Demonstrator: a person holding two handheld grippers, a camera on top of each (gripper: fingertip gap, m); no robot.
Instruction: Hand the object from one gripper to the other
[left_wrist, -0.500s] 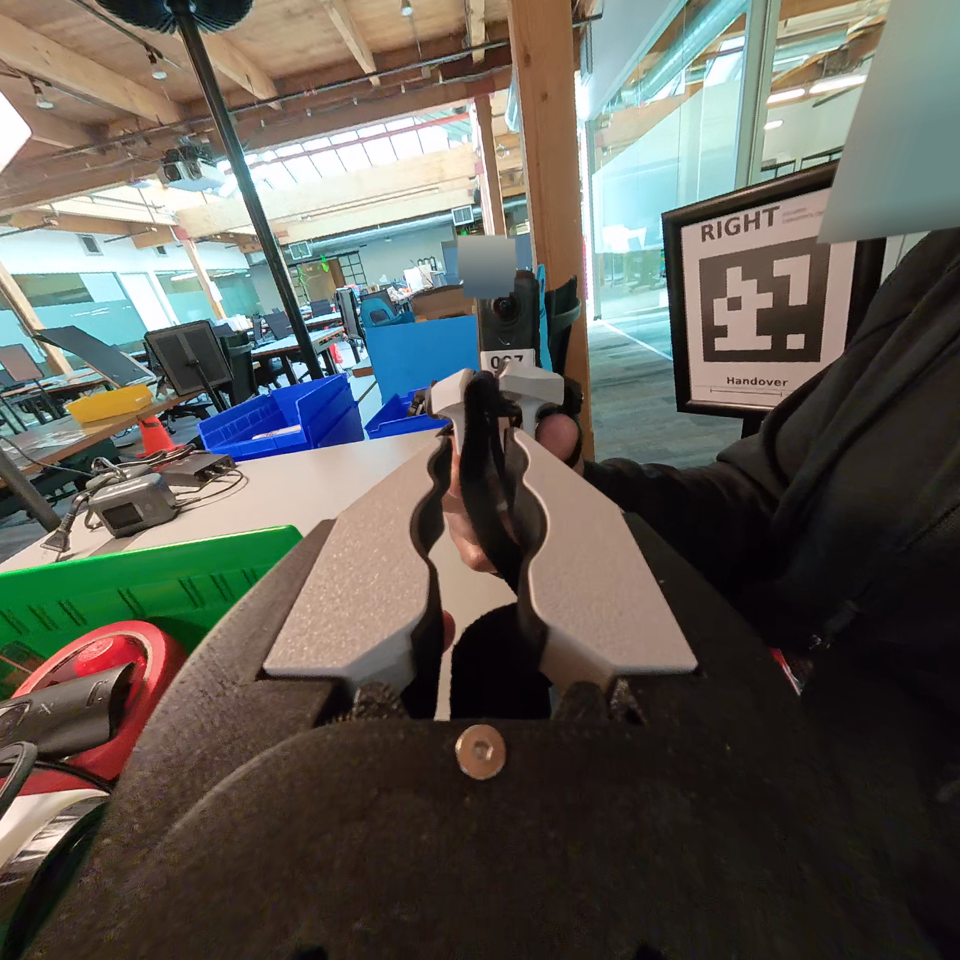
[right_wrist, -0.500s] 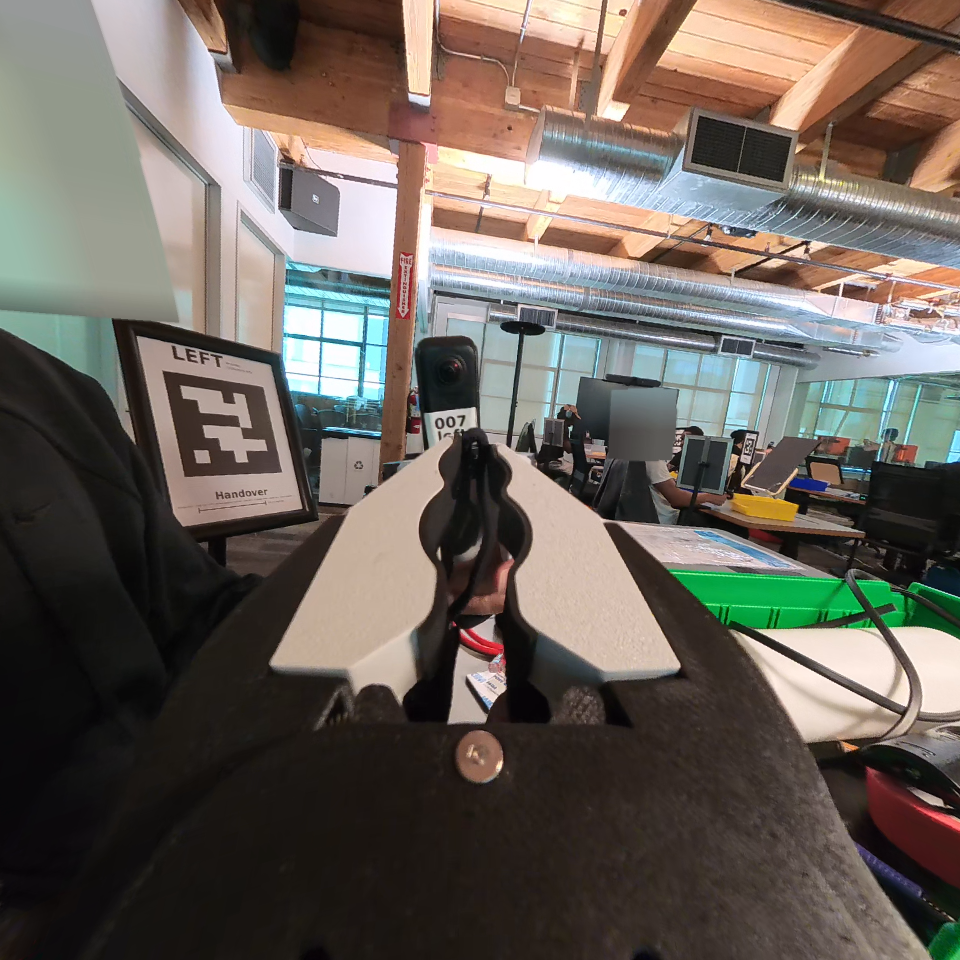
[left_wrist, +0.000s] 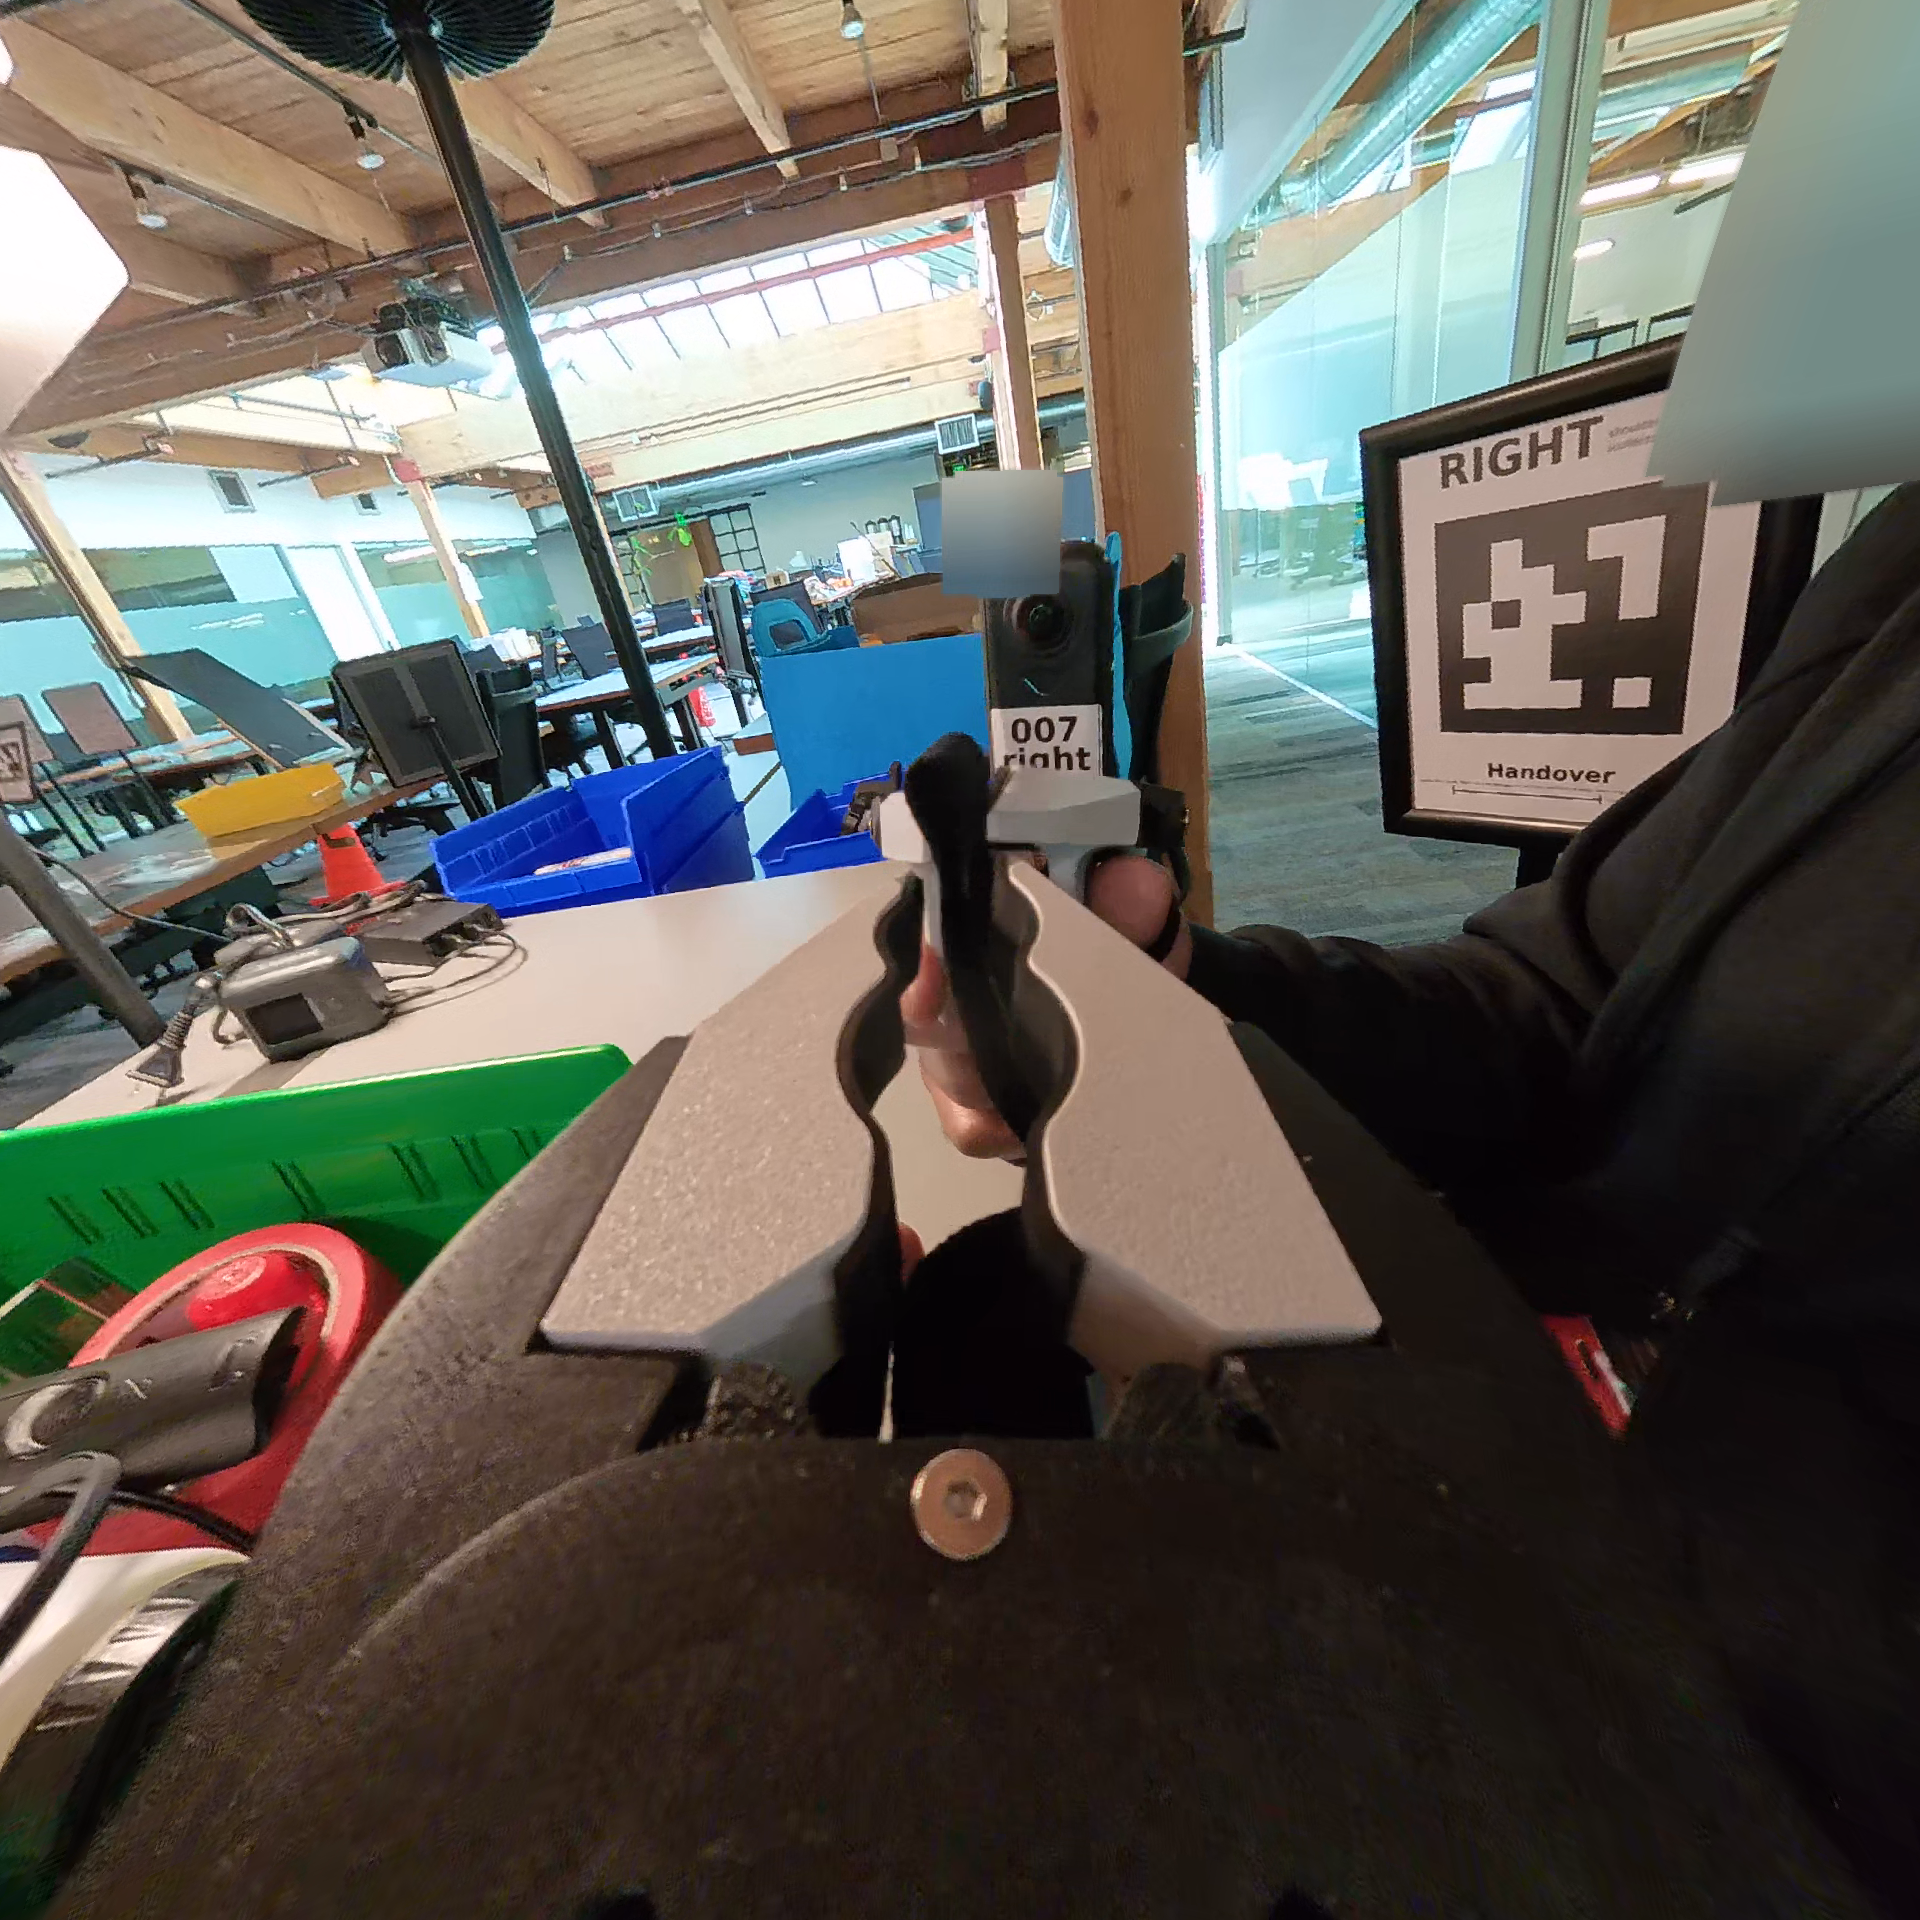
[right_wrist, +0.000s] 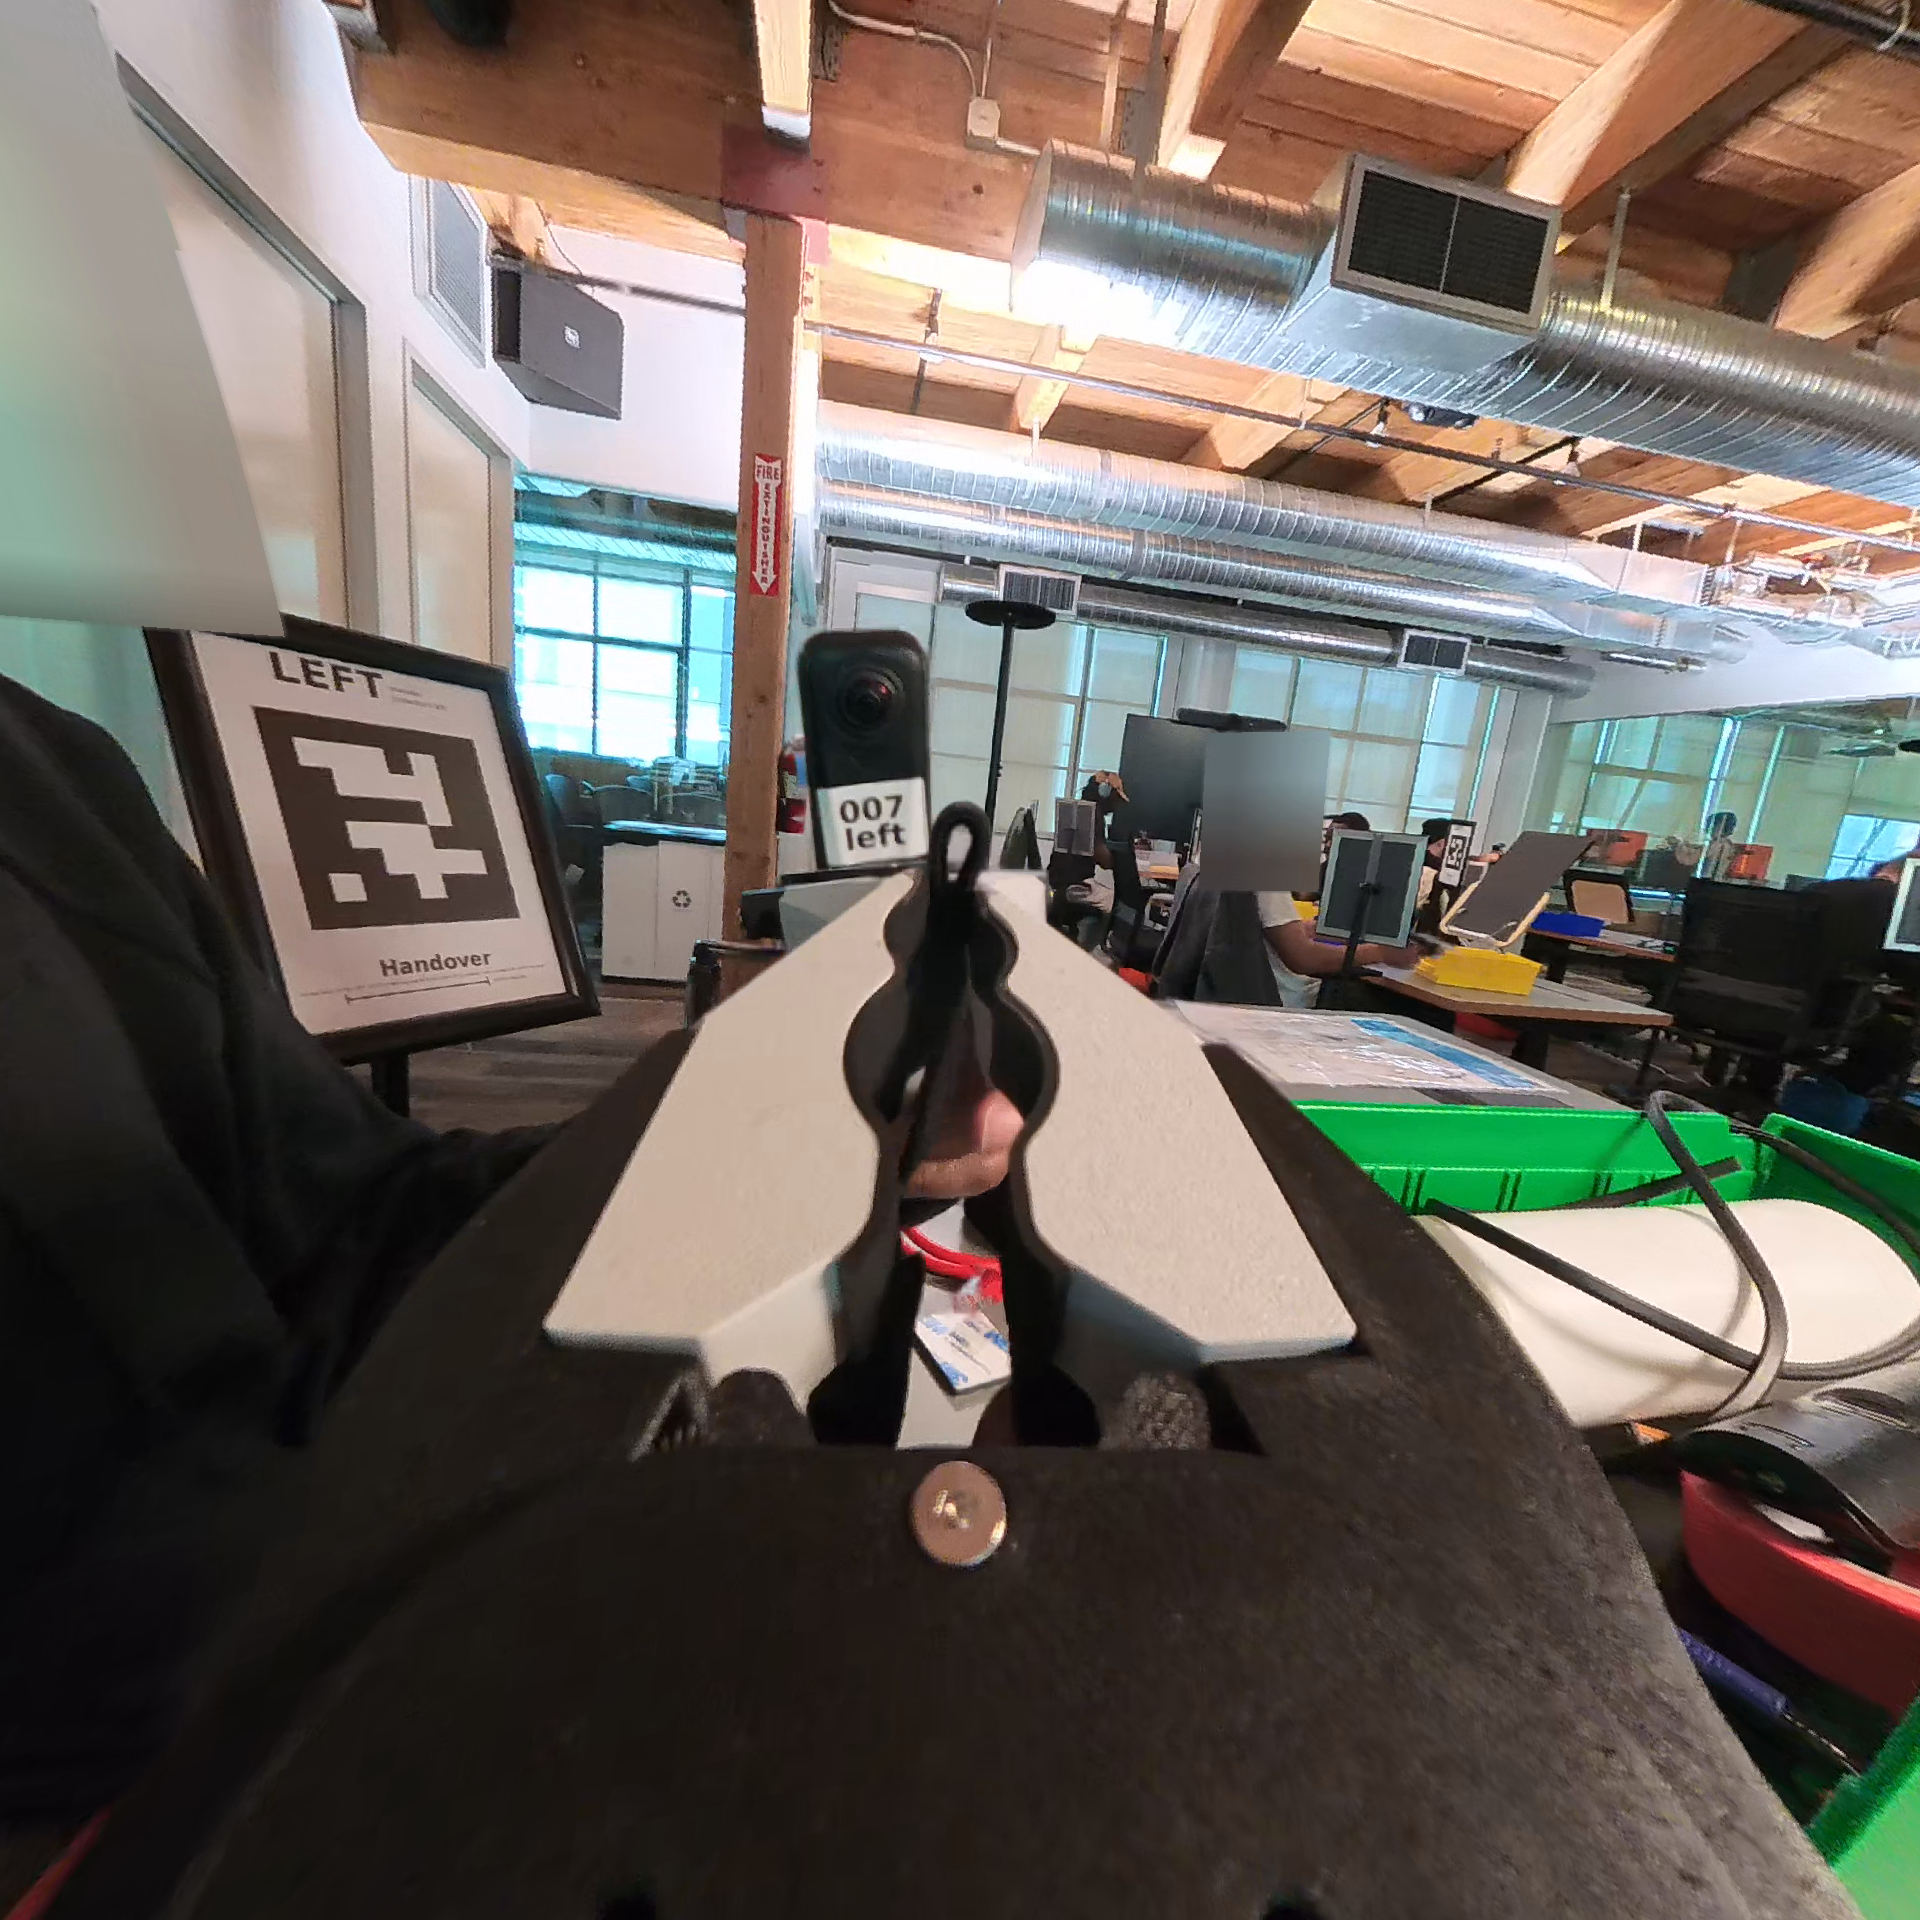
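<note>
A: Where's the black strap (right_wrist: 940, 1029)?
B: Clamped in the right gripper (right_wrist: 951, 904), jaws pinched together on it, loop poking past the tips.
A: And the left gripper (left_wrist: 961, 914)?
B: Jaws slightly apart around the strap's far end, held above the bench (left_wrist: 582, 966). Can't tell if it grips. Transfer midway; release not yet done.

Black object (left_wrist: 961, 883) mostly hidden, perhaps a strap.
</note>
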